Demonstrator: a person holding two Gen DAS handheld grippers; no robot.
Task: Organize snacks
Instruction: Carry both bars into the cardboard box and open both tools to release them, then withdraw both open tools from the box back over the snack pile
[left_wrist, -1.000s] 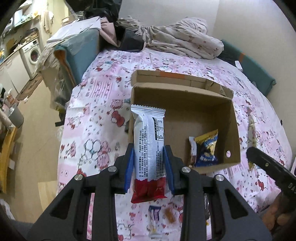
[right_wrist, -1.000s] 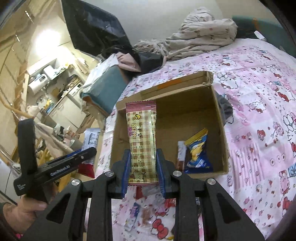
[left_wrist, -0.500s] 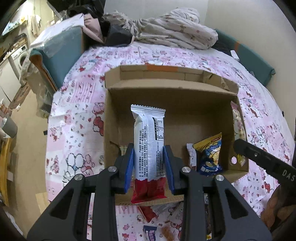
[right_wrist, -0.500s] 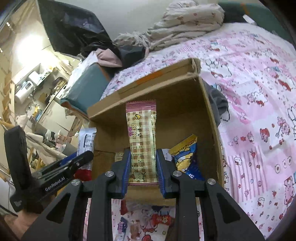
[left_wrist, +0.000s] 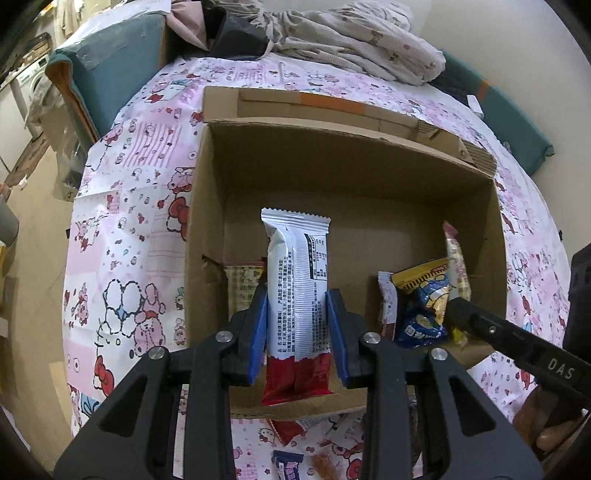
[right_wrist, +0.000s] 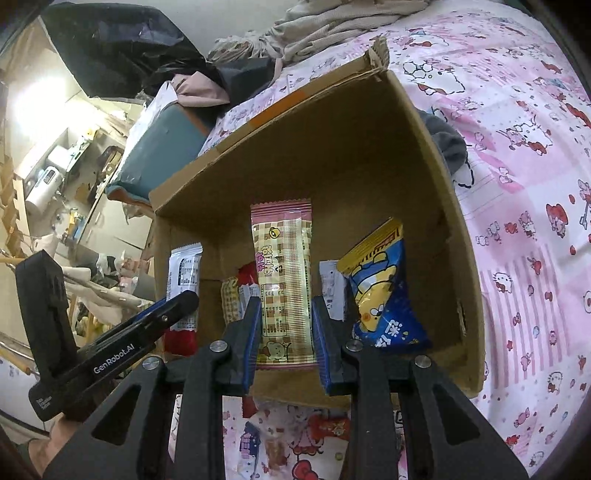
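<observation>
Over the near wall of the cardboard box (left_wrist: 207, 206), seen from my left wrist, my left gripper (left_wrist: 297, 328) is clamping a white and red snack bar (left_wrist: 297, 273) by its lower half, so most of the wrapper is standing free above the pads. Below it a checked packet (left_wrist: 242, 284) is leaning in the near left corner of the box, and a blue and yellow chip bag (left_wrist: 424, 306) is sitting by the right wall with my other tool's finger crossing just in front of it. Letting go from here, I am risking the bar tipping back over the near wall onto the bed (left_wrist: 122, 206), since its red end is hanging level with that edge. From my right wrist, my right gripper (right_wrist: 284, 332) is pinching a pink checked snack (right_wrist: 284, 273) the same way, over the box floor between the packets at left and the chip bag. Both hands are crowding one small box, so the tools could be knocking each other or crushing the chips.
</observation>
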